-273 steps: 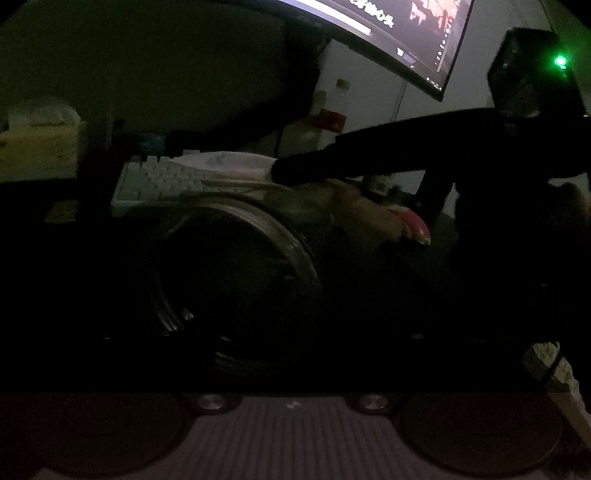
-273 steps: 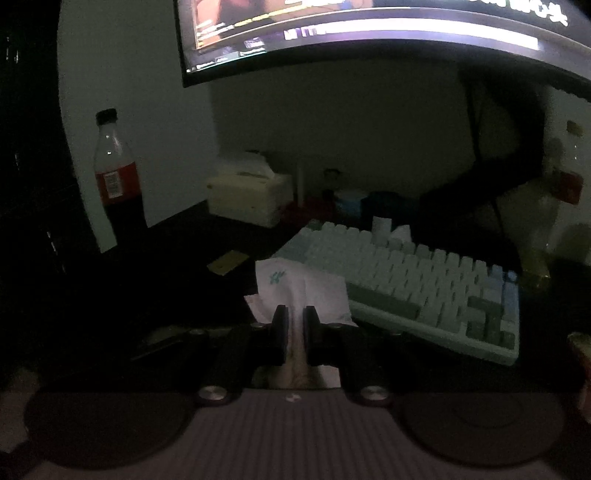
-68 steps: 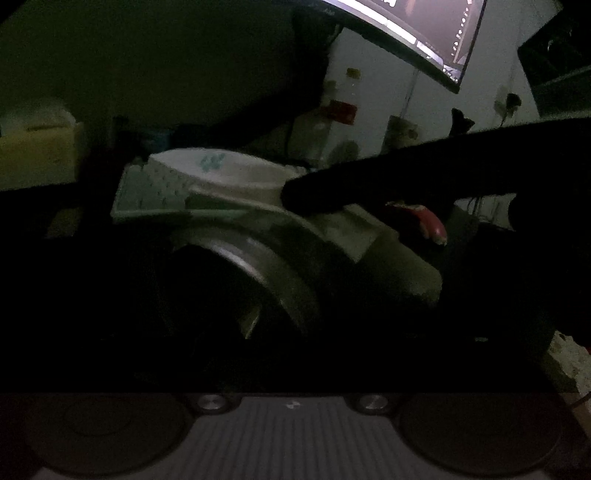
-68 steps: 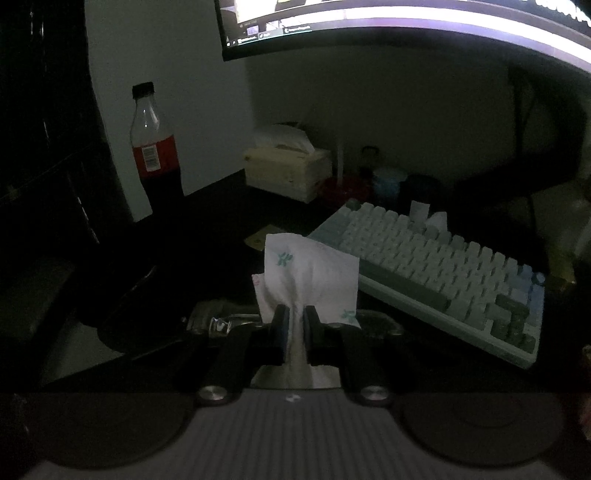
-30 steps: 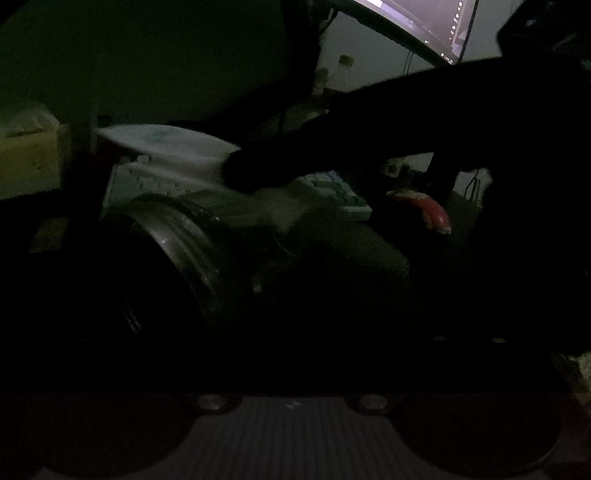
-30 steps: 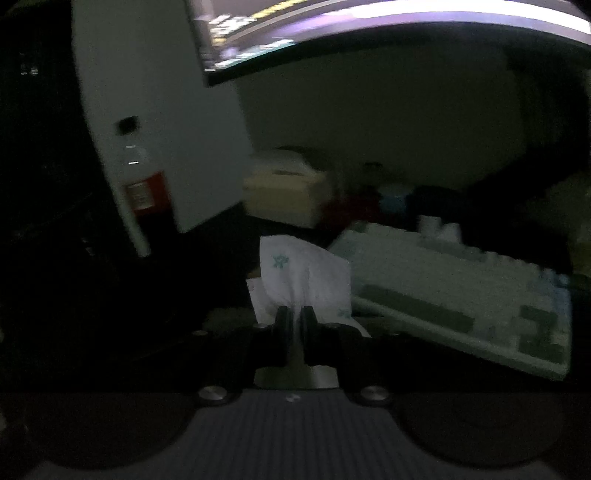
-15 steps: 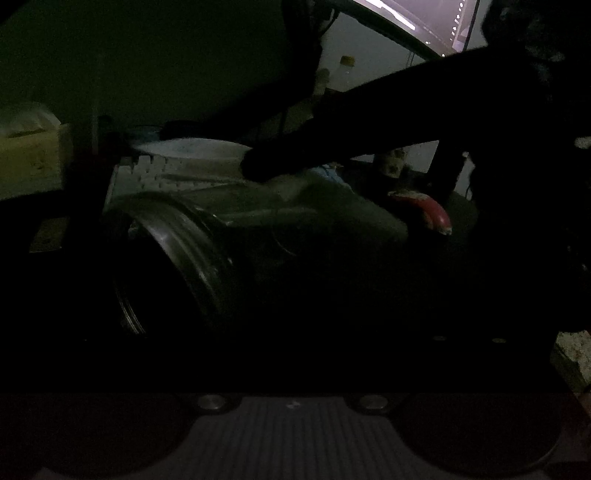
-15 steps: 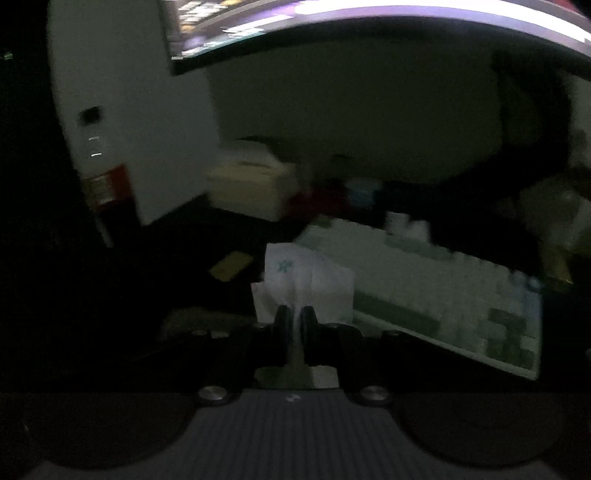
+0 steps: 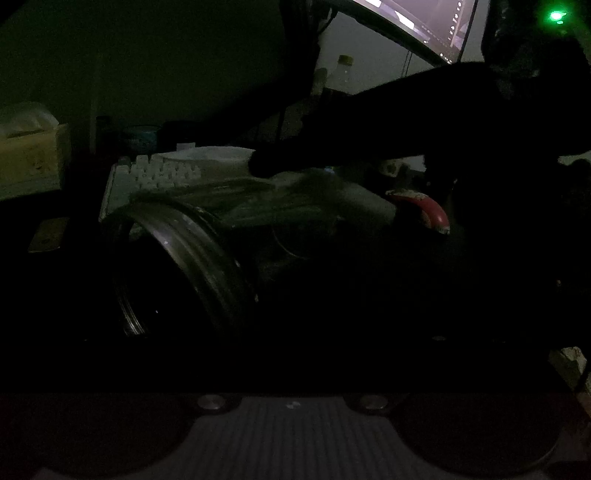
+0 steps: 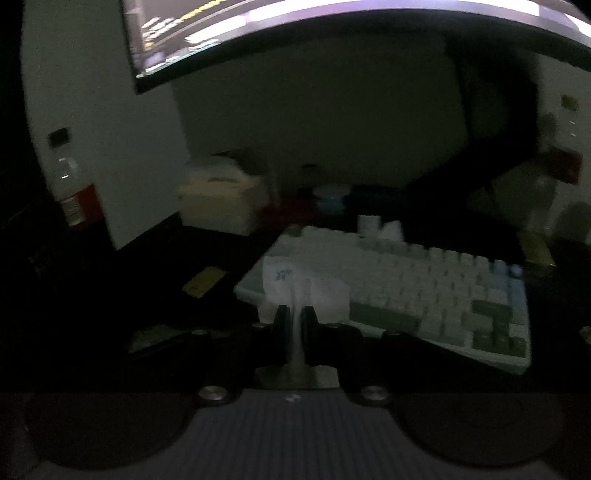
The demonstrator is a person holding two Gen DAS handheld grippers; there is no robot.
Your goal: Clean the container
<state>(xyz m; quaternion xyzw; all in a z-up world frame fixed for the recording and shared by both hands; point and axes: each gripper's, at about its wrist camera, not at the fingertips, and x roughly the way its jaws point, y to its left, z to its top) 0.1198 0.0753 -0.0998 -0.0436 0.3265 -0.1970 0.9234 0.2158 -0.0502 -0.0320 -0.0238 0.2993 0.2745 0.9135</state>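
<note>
Because the room is nearly dark, much of the left wrist view is lost: the left gripper's jaws cannot be made out, so whether they are open or closed on anything I cannot tell. What shows is the glass jar (image 9: 221, 236), lying on its side in front of the keyboard (image 9: 162, 177), its threaded mouth toward the left of the frame and its lower half swallowed by shadow. Above the jar, the right gripper (image 9: 266, 166) reaches in as a black silhouette, covering the right end of the keyboard. From the right wrist view, which is blurred, its jaws are closed on a white tissue (image 10: 295, 288) that stands up in front of the keyboard's left end. Behind the keyboard sit a tissue box (image 10: 221, 206) and a curved monitor (image 10: 332, 22); a cola bottle (image 10: 74, 199) stands far to its left, half hidden at the dark edge of the worktop (image 10: 155, 266).
</note>
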